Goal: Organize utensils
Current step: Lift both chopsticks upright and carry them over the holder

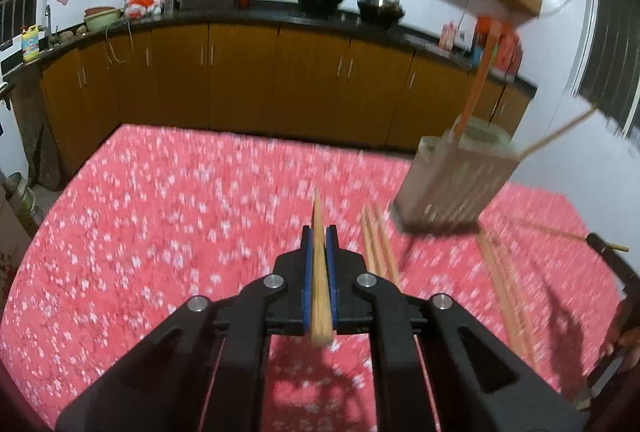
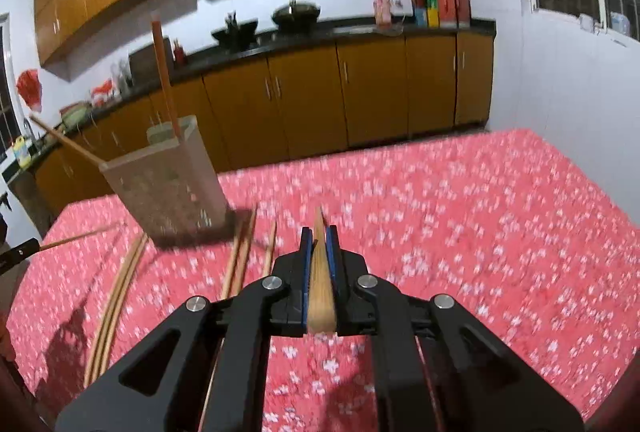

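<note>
The left gripper (image 1: pixel 319 232) has its jaws clenched on a pale wooden chopstick (image 1: pixel 320 288), which runs lengthwise between the blue pads and pokes out past the tips above the bench (image 1: pixel 160 212), covered in a red flowered cloth. The right gripper (image 2: pixel 319 232) grips a second chopstick (image 2: pixel 320 292) in the same way, its jaws clamped on the stick. Just beyond the left gripper, a few loose chopsticks (image 1: pixel 378 244) lie flat on the cloth, and a longer bundle (image 1: pixel 508 292) lies further to the right. Behind them a grey utensil holder (image 1: pixel 452 180) stands on the bench, blurred, with an orange stick (image 1: pixel 478 84) upright in it and a thin wooden one (image 1: pixel 560 132) leaning out over its rim. Beyond the bench run brown kitchen cabinets (image 1: pixel 240 80) under a dark worktop carrying pans (image 1: pixel 380 8).
</note>
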Demonstrator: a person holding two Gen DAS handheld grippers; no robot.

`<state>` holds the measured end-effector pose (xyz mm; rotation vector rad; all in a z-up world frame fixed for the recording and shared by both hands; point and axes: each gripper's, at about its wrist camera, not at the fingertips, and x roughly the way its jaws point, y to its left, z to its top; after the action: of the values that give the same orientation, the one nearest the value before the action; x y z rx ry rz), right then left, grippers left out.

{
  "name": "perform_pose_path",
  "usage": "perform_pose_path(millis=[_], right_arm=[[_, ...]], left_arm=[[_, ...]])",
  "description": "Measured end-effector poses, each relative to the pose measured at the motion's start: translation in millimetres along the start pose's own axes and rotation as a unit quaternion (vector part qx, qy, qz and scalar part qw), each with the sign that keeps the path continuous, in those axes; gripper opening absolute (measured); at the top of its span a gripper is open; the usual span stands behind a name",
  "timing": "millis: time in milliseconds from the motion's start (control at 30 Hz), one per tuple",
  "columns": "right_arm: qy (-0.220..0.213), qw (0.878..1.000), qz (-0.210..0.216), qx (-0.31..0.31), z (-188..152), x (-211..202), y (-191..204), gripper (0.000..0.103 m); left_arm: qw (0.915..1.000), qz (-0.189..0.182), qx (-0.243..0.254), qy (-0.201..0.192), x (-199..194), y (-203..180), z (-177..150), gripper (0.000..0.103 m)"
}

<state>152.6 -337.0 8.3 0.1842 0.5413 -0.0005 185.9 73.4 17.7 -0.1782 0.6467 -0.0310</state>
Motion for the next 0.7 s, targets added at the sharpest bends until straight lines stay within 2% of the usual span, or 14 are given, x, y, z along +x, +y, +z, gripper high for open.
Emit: perform_pose_path(millis=[233,467,567,700], right_arm=[[-0.041,0.999,0.0,-0.001,17.5,-14.5,3.8,0.008],[-0.056,0.998,0.005,-0.003,26.8,-19.0,7.8,0.008],[-0.064,0.998,0.024,0.0,34.2,-29.1,9.6,0.008],[-0.074,0.995,0.071,0.014,51.7,-48.6,13.7,0.008]], left_arm=[[0.9984,-0.015,-0.01,-0.053,-28.6,-3.9,23.5,0.008],[0.9975,-0.02,0.001,-0.067,-37.2,-9.5,35.4,0.008],[0.997,-0.036,0.01,-0.068,-43.4,-16.2,38.9,0.008],[0.9948,-0.068,0.024,-0.072,-58.2,-32.8,44.3,0.008]])
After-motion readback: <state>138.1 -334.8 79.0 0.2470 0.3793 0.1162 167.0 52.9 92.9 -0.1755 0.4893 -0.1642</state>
